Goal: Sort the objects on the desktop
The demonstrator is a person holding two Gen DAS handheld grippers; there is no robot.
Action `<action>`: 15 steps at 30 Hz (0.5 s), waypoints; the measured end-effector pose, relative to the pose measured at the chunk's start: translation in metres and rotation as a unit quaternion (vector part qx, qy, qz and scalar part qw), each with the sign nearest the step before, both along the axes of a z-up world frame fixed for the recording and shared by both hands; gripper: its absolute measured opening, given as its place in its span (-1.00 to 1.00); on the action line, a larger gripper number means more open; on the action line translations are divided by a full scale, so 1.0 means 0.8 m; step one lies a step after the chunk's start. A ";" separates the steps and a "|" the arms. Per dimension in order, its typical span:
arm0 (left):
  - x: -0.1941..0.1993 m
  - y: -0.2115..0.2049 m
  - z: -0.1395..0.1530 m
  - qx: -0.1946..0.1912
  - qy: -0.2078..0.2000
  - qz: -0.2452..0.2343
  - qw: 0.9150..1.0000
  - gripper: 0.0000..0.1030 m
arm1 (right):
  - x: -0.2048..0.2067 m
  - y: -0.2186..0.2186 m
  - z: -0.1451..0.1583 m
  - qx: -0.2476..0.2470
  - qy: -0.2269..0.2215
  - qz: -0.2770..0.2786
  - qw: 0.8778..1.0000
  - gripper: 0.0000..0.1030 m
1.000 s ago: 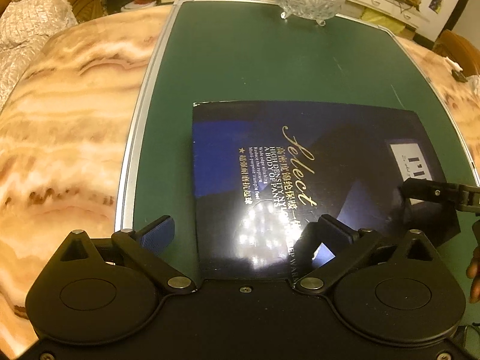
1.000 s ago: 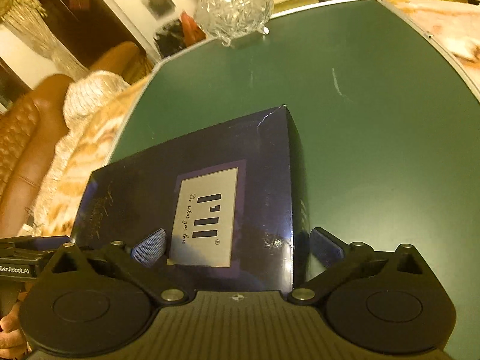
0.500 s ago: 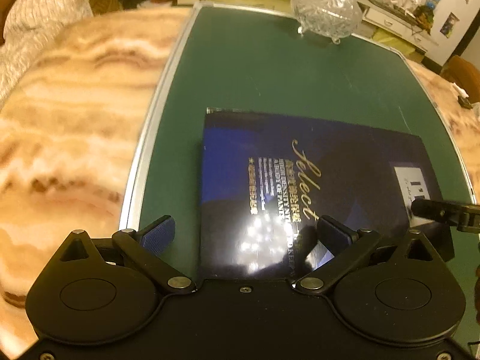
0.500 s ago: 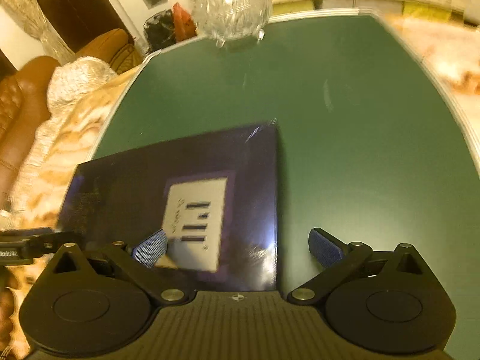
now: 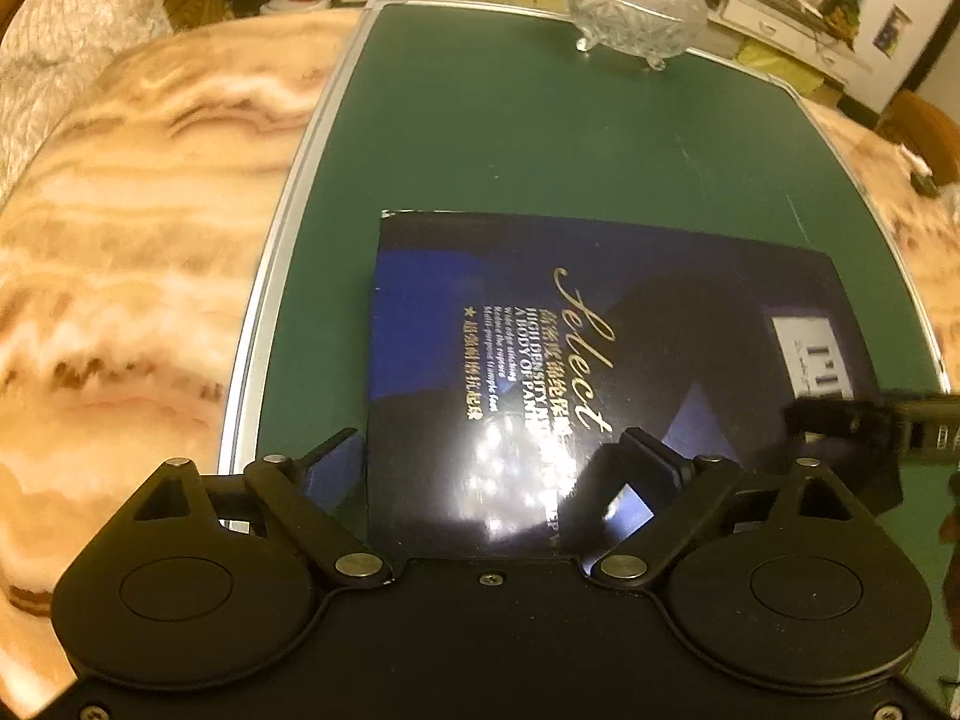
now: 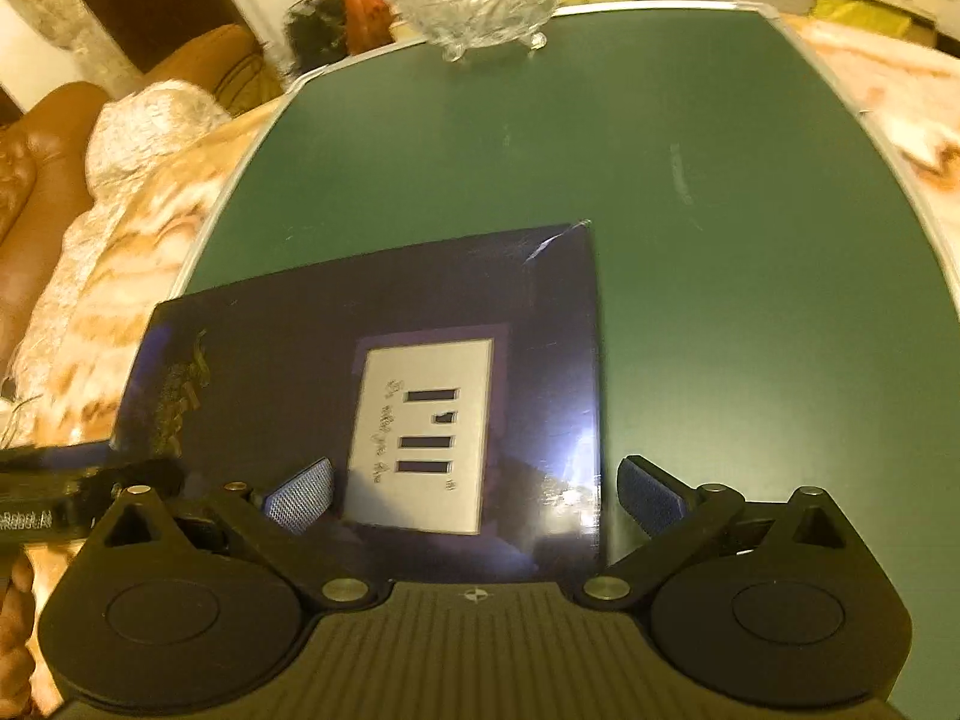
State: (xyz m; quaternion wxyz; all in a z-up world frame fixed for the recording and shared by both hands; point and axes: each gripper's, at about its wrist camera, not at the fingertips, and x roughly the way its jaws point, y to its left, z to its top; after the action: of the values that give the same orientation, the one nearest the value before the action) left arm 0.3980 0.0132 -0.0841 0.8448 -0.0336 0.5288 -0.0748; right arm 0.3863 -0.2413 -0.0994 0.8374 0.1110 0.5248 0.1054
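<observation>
On the green mat [image 5: 540, 138] both grippers straddle the dark box [image 5: 600, 324]; left gripper [image 5: 489, 468] closing, right gripper [image 6: 474, 495] spread, neither gripping yet

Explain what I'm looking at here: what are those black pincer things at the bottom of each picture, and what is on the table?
No robot: a person holds a two-finger gripper in each hand, each with a camera looking along its fingers, one picture per hand. A green mat lies on a marble table. On it lies a flat dark blue box with gold lettering, and a glass bowl stands at the far edge. The left gripper straddles the box's left end and its jaws are closing. The right gripper straddles the right end, open. Nothing is gripped yet.
</observation>
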 end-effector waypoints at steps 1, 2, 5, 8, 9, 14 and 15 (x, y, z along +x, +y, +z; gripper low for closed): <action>0.001 0.000 0.000 0.000 0.001 0.001 1.000 0.73 | -0.002 0.001 0.000 -0.003 -0.003 0.001 1.000 1.00; 0.001 0.000 0.000 0.000 0.001 0.003 1.000 0.72 | -0.003 0.000 0.000 -0.003 -0.005 0.001 1.000 1.00; -0.001 -0.003 0.001 0.007 -0.004 -0.002 1.000 0.68 | -0.006 -0.002 0.001 -0.001 -0.014 0.003 1.000 1.00; -0.001 0.000 0.002 0.005 -0.005 -0.001 1.000 0.59 | -0.006 -0.005 0.003 0.003 -0.015 -0.006 1.000 0.92; 0.000 0.001 0.003 0.004 -0.005 0.000 1.000 0.56 | -0.006 -0.005 0.005 0.002 -0.016 -0.009 1.000 0.89; 0.000 0.002 0.003 0.005 -0.006 -0.010 1.000 0.55 | -0.007 0.000 0.008 -0.013 -0.020 -0.002 1.000 0.88; 0.000 0.004 0.003 0.001 -0.006 -0.012 1.000 0.55 | -0.007 -0.001 0.007 -0.013 -0.021 0.001 1.000 0.88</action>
State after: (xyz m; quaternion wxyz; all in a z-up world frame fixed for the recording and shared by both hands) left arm 0.3984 0.0162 -0.0820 0.8471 -0.0254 0.5241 -0.0848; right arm 0.3808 -0.2417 -0.0934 0.8497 0.0978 0.5081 0.1015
